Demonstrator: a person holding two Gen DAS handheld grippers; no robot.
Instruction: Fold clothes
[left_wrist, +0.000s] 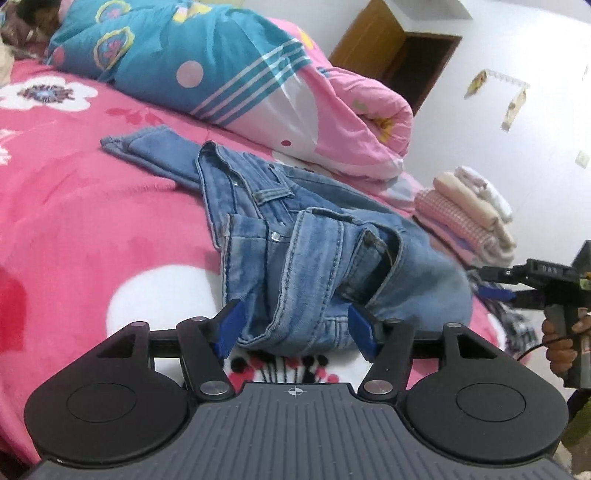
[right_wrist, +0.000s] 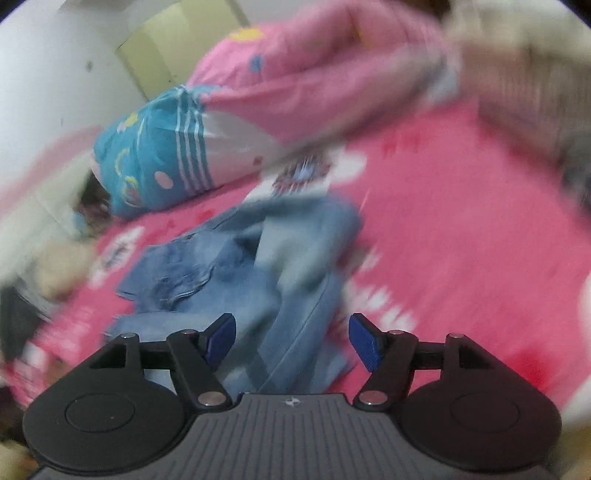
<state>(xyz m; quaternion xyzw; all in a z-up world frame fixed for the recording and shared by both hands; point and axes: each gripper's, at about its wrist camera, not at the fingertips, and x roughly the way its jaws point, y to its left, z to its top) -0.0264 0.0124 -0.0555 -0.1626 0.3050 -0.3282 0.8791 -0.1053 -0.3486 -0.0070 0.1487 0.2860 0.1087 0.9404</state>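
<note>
A pair of light blue jeans (left_wrist: 295, 236) lies crumpled on the pink flowered bed cover (left_wrist: 74, 229), waistband bunched toward me and one leg stretched to the far left. My left gripper (left_wrist: 295, 328) is open, its blue pads on either side of the nearest bunched denim, not pressing it. In the right wrist view, which is motion-blurred, the jeans (right_wrist: 240, 280) lie ahead and to the left. My right gripper (right_wrist: 291, 339) is open above their near edge with denim showing between the pads. The right gripper's body (left_wrist: 546, 284), held by a hand, shows at the right edge.
A rolled quilt in teal and pink (left_wrist: 229, 74) lies along the back of the bed. A stack of folded clothes (left_wrist: 469, 210) sits at the far right of the bed. A wooden cabinet (left_wrist: 399, 48) stands by the white wall behind.
</note>
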